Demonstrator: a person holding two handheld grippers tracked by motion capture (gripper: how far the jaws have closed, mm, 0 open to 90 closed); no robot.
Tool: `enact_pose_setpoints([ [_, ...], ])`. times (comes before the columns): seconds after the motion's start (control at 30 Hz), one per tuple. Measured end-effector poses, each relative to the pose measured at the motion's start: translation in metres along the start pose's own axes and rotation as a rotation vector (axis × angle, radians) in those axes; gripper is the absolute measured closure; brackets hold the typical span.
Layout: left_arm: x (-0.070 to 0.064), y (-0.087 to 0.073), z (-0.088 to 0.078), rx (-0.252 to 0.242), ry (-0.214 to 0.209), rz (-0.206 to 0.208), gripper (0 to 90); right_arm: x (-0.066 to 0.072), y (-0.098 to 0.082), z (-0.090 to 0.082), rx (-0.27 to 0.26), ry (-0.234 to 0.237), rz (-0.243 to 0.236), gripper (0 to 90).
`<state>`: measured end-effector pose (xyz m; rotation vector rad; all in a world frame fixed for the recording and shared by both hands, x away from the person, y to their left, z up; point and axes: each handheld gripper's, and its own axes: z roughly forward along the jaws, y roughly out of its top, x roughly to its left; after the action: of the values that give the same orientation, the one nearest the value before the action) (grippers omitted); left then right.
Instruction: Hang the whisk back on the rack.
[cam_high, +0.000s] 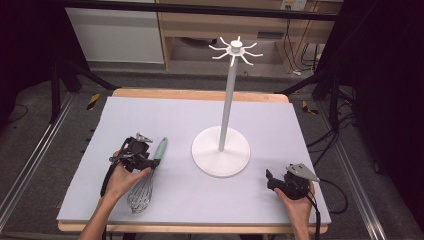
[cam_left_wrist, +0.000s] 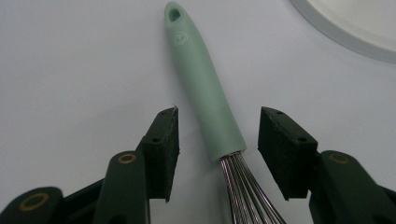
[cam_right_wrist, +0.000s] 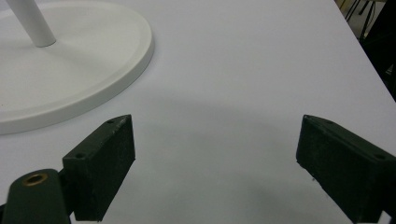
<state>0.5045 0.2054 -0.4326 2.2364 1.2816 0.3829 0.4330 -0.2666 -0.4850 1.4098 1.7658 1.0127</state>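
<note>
— Left gripper (cam_high: 150, 161) is straddling the whisk (cam_high: 147, 177), is it not?

— It is. In the left gripper view the left gripper (cam_left_wrist: 218, 140) is showing both black pads parted, with the lower end of the mint-green handle (cam_left_wrist: 205, 88) lying between them; a slim gap is showing on each side, so nothing is being pinched.

— Where is the whisk lying?

— Flat on the pale lavender mat (cam_high: 150, 115), left of centre, handle pointing away from the person and wire loops (cam_high: 140, 196) pointing toward the near edge.

— And the right gripper (cam_high: 272, 178)?

— It is sitting low near the mat's near right corner, jaws spread wide over bare mat. The right gripper view is showing the right gripper (cam_right_wrist: 215, 158) with nothing between the pads.

— What is standing between the two?

— A white hook stand (cam_high: 226, 105): round base (cam_high: 221, 151), tall pole, a crown of hooks (cam_high: 236, 50) at the top. The whisk handle is lying just left of the base, apart from it.

— Room to move?

— Open mat is stretching behind and left of the whisk, and between base and right gripper. The mat is nearly covering a wooden tabletop (cam_high: 200, 94); dark frame rails, cables and a wooden shelf unit are surrounding it.

— Anything one view is adding?

— The left gripper view is showing a hanging hole (cam_left_wrist: 174, 14) at the handle's tip and the curved base rim (cam_left_wrist: 345, 35); the right gripper view is showing the pole's foot (cam_right_wrist: 32, 23) on the base.
</note>
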Motion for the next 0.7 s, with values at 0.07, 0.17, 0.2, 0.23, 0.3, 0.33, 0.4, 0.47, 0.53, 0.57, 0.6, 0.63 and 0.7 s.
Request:
enact_pose_setpoints([
  [0.07,0.001,-0.001,0.003,0.010,-0.003,-0.003,48.5,0.000,0.000,0.000,0.000,0.001,-0.001,12.1],
  [0.17,0.001,-0.001,0.008,0.024,-0.011,-0.008,49.5,0.000,0.000,0.000,-0.002,0.000,-0.002,12.1],
  [0.2,0.001,-0.001,0.008,0.024,-0.011,-0.008,49.7,0.000,0.000,0.000,-0.002,0.000,-0.002,12.1],
  [0.23,0.000,-0.001,0.009,0.028,-0.015,-0.006,49.8,0.000,0.000,0.000,0.000,0.001,-0.002,12.2],
  [0.3,-0.001,-0.001,0.010,0.031,-0.016,-0.005,51.1,0.000,0.000,0.000,0.001,0.001,-0.004,12.1],
  [0.33,-0.001,-0.001,0.010,0.031,-0.016,-0.005,51.5,0.000,0.000,0.000,0.001,0.001,-0.004,12.1],
  [0.4,-0.002,0.000,0.012,0.044,-0.006,-0.006,52.7,0.000,0.000,0.000,0.001,0.002,-0.005,12.1],
  [0.47,-0.002,0.000,0.013,0.047,-0.004,-0.007,53.8,0.000,0.000,0.000,0.002,0.003,-0.005,12.2],
  [0.53,-0.002,0.001,0.015,0.056,-0.004,-0.008,55.0,0.000,0.000,0.000,0.003,0.002,-0.004,12.2],
  [0.57,-0.001,0.001,0.016,0.064,-0.004,-0.009,55.4,0.000,0.000,0.000,0.003,0.003,-0.005,12.2],
  [0.6,-0.001,0.001,0.016,0.064,-0.004,-0.009,56.0,0.000,0.000,0.000,0.003,0.003,-0.005,12.2],
  [0.63,-0.001,0.000,0.018,0.072,-0.004,-0.010,56.4,0.000,0.000,0.000,0.003,0.003,-0.005,12.2],
  [0.7,-0.001,0.000,0.019,0.077,-0.004,-0.011,57.0,0.000,0.000,0.000,0.003,0.002,-0.004,12.2],
])
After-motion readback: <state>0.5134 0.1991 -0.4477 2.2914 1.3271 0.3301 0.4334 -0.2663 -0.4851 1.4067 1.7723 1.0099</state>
